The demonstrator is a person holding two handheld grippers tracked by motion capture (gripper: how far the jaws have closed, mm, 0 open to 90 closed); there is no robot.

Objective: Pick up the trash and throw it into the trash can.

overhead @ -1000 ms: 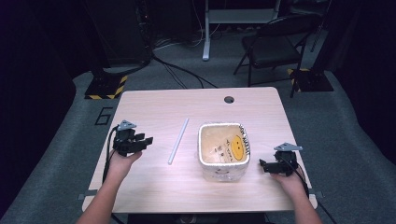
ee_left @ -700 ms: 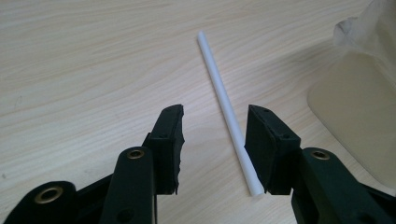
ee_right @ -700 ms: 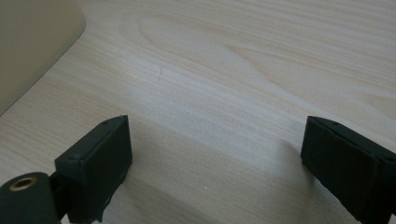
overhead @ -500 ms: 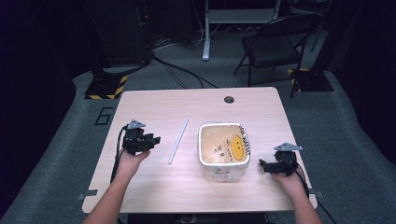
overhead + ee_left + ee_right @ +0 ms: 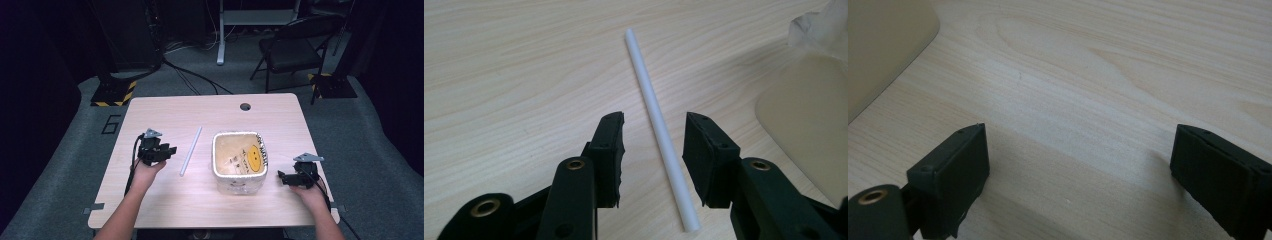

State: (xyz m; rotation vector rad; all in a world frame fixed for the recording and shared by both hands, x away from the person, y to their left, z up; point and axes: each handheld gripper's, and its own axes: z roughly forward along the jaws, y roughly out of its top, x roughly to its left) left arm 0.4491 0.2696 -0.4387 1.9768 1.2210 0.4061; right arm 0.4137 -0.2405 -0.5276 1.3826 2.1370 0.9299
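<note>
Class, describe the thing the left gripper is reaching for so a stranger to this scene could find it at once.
Start at the wooden table and find the square white tub near its middle. Just left of the tub, between it and the left gripper, lies a straw. It is the one thin, plain white stick lying flat on the wood.

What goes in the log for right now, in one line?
left gripper: jaws closing around straw, not touching | right gripper: open, idle beside tub

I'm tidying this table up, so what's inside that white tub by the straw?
The white tub has a plastic bag as lining, printed with a yellow smiley and dark lettering. Nothing else shows inside; anything beneath the bag is covered.
</note>
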